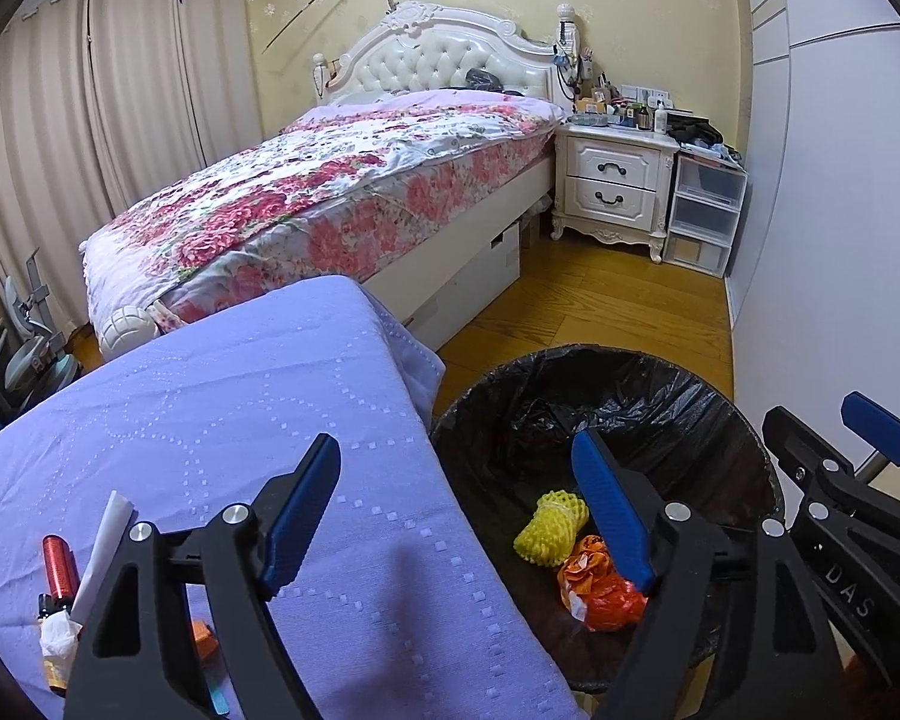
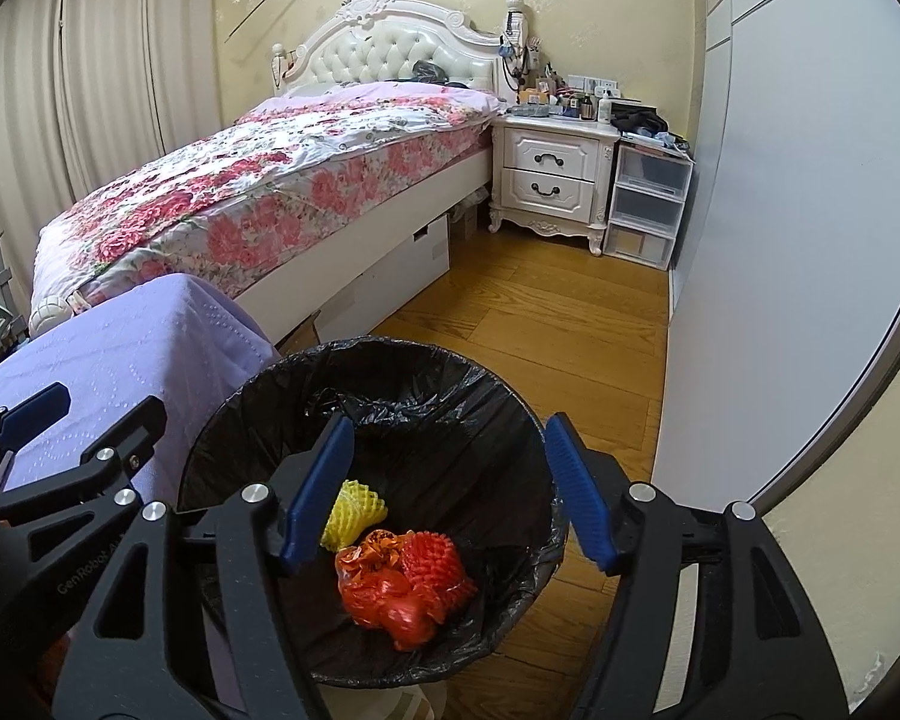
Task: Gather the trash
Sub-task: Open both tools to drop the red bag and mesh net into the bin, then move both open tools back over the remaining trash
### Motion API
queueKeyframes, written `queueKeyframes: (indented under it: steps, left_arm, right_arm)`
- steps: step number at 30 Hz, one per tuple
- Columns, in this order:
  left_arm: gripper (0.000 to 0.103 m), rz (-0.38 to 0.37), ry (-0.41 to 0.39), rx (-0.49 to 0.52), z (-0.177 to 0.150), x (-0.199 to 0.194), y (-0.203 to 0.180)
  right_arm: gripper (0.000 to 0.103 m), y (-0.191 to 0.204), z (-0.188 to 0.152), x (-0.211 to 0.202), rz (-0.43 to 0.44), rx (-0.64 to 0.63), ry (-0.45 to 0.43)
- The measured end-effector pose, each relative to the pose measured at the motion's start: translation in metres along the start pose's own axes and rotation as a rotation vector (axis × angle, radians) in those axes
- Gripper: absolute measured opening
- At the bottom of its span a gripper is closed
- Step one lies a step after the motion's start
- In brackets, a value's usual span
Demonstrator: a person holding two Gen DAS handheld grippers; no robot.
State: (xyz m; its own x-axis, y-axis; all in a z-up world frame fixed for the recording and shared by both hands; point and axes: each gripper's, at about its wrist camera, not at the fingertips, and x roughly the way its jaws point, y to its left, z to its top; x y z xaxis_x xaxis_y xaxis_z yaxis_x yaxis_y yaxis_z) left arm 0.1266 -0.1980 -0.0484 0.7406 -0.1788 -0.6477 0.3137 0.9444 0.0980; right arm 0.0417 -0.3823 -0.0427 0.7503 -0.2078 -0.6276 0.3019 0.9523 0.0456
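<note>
Left tongs (image 1: 459, 504): spread wide, nothing between the blue pads, nothing gripped. Left pad (image 1: 300, 516) over the lilac-covered desk (image 1: 222, 420); right pad over the bin mouth. No contact visible between either pad and cloth, liner or trash.

Right tongs (image 2: 450, 492): spread apart, empty. Both pads above the bin (image 2: 510, 420), lower centre of the right wrist view. No contact visible with the liner or the contents.

No earlier frame given; jaw motion left unstated.

Trash inside the bin, on the black liner (image 2: 390, 384):
- yellow foam net (image 2: 360, 510), at the left, partly hidden behind the left pad in the right wrist view;
- orange bag (image 2: 384, 594), crumpled, at the bottom centre, touching the yellow net;
- red foam net (image 2: 438, 564), touching the bag on its right side; not visible in the left wrist view.

Bin standing on the wood floor (image 2: 540, 324), just beside the desk edge.

Items on the desk, lower left of the left wrist view, partly hidden behind the tongs body:
- red spool (image 1: 60, 564), upright;
- white paper strip (image 1: 105, 546), leaning beside the spool;
- crumpled tissue (image 1: 57, 639), below the spool;
- small orange object (image 1: 201, 636), mostly hidden, kind not determinable.

Background, upper half of both views: bed (image 1: 306, 192) with floral cover, nightstand (image 1: 615, 180) at its right.
</note>
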Motion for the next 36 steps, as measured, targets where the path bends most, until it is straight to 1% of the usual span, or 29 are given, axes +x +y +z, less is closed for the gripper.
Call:
queueKeyframes:
  steps: [4,11,19,27,36]
  left_arm:
    - [0.078,0.003,-0.005,-0.011,0.001,-0.01,0.007]
    - [0.079,0.032,-0.01,-0.018,-0.005,-0.032,0.024]
    - [0.079,0.062,-0.027,-0.058,-0.011,-0.061,0.06]
    - [0.079,0.146,-0.035,-0.118,-0.031,-0.092,0.117]
    - [0.079,0.264,0.004,-0.213,-0.066,-0.112,0.189]
  right_arm:
    - [0.066,0.0,0.0,-0.003,-0.002,0.002,0.001]
    - [0.067,0.009,-0.003,-0.014,0.009,-0.009,-0.002]
    - [0.067,0.03,-0.011,-0.033,0.048,-0.035,-0.002]
    - [0.067,0.068,-0.019,-0.055,0.125,-0.09,-0.014]
    - [0.067,0.124,-0.029,-0.074,0.23,-0.177,-0.004]
